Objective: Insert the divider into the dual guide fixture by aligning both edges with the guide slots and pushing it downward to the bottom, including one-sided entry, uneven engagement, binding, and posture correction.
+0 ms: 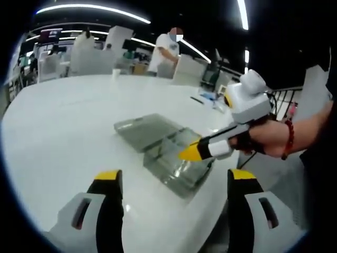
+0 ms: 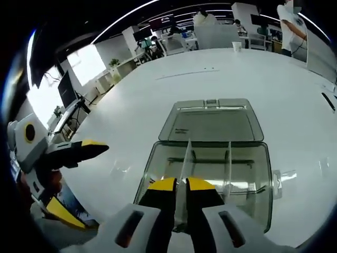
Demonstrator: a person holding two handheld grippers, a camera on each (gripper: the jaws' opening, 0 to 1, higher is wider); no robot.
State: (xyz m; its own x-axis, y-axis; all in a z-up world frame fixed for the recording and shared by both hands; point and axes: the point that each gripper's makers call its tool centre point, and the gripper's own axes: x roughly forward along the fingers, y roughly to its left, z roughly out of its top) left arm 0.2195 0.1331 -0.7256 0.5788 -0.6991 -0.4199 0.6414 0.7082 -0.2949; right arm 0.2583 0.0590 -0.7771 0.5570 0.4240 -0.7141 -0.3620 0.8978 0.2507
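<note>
A clear plastic fixture box (image 2: 265,174) sits on the white table (image 2: 137,100), its hinged lid (image 2: 210,125) lying flat behind it. My right gripper (image 2: 180,185) is shut on the top edge of a thin clear divider (image 2: 186,155) that stands upright inside the box, left of centre. A second clear divider (image 2: 229,161) stands to its right. In the left gripper view the box (image 1: 176,171) lies ahead, with the right gripper (image 1: 190,153) over it in a person's hand. My left gripper (image 1: 175,175) is open and empty, short of the box, and appears again (image 2: 87,149) off the table's left side.
The round white table (image 1: 68,116) has bare room around the box; its near edge is close to the box. Small items (image 1: 208,97) lie at the far right. A paper cup (image 2: 237,46) stands far back. People and desks fill the background.
</note>
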